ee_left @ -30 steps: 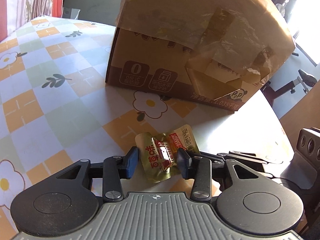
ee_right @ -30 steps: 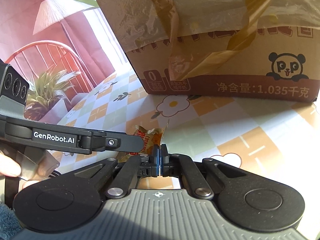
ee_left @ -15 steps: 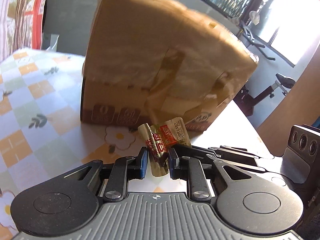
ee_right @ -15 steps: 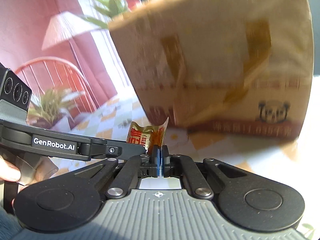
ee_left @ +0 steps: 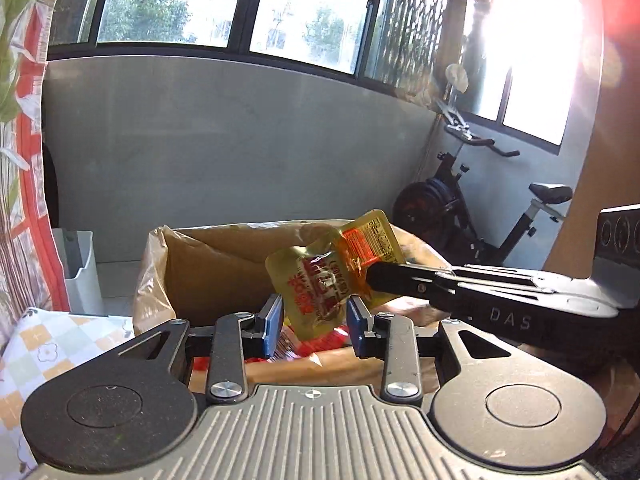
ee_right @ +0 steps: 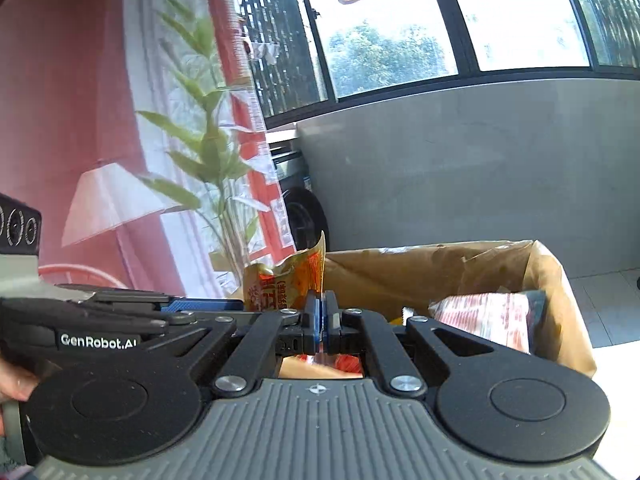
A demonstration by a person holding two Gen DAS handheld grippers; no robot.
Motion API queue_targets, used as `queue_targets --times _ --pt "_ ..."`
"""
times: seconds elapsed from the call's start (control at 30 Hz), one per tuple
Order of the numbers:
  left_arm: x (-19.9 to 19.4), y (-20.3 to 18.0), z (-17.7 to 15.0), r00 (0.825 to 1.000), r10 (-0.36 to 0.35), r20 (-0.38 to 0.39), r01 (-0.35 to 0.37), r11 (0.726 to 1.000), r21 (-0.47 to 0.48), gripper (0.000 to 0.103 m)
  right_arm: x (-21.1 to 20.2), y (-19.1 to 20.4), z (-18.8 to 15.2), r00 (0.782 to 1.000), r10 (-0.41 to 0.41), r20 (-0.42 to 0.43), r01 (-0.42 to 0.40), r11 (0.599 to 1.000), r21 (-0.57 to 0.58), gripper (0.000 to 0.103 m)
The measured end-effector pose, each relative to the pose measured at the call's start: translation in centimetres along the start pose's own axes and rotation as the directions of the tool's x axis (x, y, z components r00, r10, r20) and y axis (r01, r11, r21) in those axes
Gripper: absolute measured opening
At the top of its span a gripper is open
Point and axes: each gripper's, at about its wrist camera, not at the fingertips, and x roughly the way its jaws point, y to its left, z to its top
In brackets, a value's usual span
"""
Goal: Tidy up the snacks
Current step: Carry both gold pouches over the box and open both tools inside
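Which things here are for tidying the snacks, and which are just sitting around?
For the job:
- snack packet, pinched by the right gripper
- left gripper, jaws opening, packet between its fingers
- cardboard box, open, snacks inside

Just sitting around:
- exercise bike
- plant
- white bin
- lamp

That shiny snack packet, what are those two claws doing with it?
A person holds a claw in each hand. The right claw is pinched shut on the edge of the snack packet, holding it up over the open cardboard box. The left claw is opening, with the packet between its pads but not squeezed. More snacks already lie in the box.
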Motion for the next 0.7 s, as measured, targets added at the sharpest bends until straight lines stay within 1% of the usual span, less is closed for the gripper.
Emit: queue_targets --times 0.03,0.07,0.1,0.13,0.17,0.2,0.23,0.27,0.3,0.33,0.37,0.4,0.43,0.47,0.5,0.57,0.63,0.7 --pt "1.1 0.3 0.3 0.999 0.029 -0.018 -0.029 1.000 0.007 0.038 1.4 -0.7 0.7 1.000 -0.013 -0.019 0.014 0.999 0.037 0.001" --pt "2.4 0.6 0.6 0.997 0.069 -0.036 -0.068 0.997 0.024 0.041 2.7 -1.2 1.1 0.999 -0.035 -0.040 0.037 0.997 0.063 0.003" --pt "3.6 0.8 0.8 0.991 0.116 -0.059 -0.114 0.993 0.034 0.047 4.1 -1.9 1.5 0.996 -0.063 -0.058 0.068 0.994 0.088 0.003" --pt "4.6 1.1 0.8 0.986 0.149 -0.075 -0.146 0.989 0.037 0.051 5.1 -2.5 1.6 0.994 -0.085 -0.068 0.092 0.990 0.110 0.005" --pt "5.5 1.5 0.8 0.979 0.182 -0.096 -0.180 0.983 0.028 0.057 6.1 -3.0 1.6 0.990 -0.107 -0.088 0.118 0.985 0.129 0.007" --pt "6.0 1.8 0.7 0.972 0.208 -0.110 -0.207 0.978 0.015 0.059 6.8 -3.4 1.6 0.983 -0.143 -0.114 0.158 0.977 0.141 0.010" --pt "6.2 1.9 0.6 0.967 0.228 -0.117 -0.228 0.974 0.008 0.060 7.3 -3.8 1.6 0.975 -0.177 -0.135 0.196 0.969 0.149 0.021" --pt "6.1 1.9 0.6 0.966 0.234 -0.114 -0.235 0.972 0.005 0.061 7.4 -4.3 1.7 0.971 -0.189 -0.149 0.212 0.963 0.164 0.032" --pt "5.6 1.7 0.5 0.969 0.222 -0.105 -0.223 0.975 0.006 0.064 7.2 -4.5 1.7 0.973 -0.179 -0.146 0.203 0.965 0.168 0.035" --pt "5.4 1.5 0.5 0.971 0.216 -0.101 -0.215 0.976 0.013 0.067 6.7 -4.6 1.7 0.976 -0.173 -0.135 0.193 0.969 0.152 0.041" --pt "5.1 1.2 0.5 0.972 0.212 -0.100 -0.210 0.977 0.028 0.070 6.2 -4.4 1.7 0.975 -0.182 -0.128 0.197 0.973 0.120 0.049" --pt "4.6 1.1 0.4 0.972 0.216 -0.093 -0.213 0.976 0.044 0.072 5.7 -4.2 1.8 0.973 -0.194 -0.123 0.205 0.975 0.085 0.054" --pt "4.2 1.0 0.5 0.971 0.224 -0.081 -0.220 0.974 0.053 0.073 5.3 -3.8 1.9 0.972 -0.204 -0.120 0.212 0.976 0.057 0.061" --pt "3.7 0.8 0.6 0.969 0.238 -0.061 -0.235 0.970 0.061 0.079 4.9 -3.6 2.0 0.971 -0.210 -0.115 0.216 0.976 0.039 0.067" --pt "3.2 0.4 0.7 0.967 0.251 -0.042 -0.248 0.967 0.066 0.086 4.5 -3.5 2.1 0.971 -0.209 -0.114 0.214 0.976 0.035 0.070" --pt "2.6 1.0 0.9 0.964 0.266 -0.001 -0.265 0.962 0.068 0.089 3.5 -3.4 2.6 0.969 -0.218 -0.118 0.225 0.973 0.052 0.083" --pt "1.8 0.6 1.2 0.965 0.264 0.009 -0.264 0.963 0.055 0.089 2.5 -3.2 3.1 0.963 -0.240 -0.120 0.248 0.967 0.055 0.087" --pt "1.0 0.1 1.7 0.961 0.277 0.008 -0.278 0.960 0.048 0.089 1.5 -2.8 3.6 0.956 -0.266 -0.123 0.273 0.961 0.040 0.089"
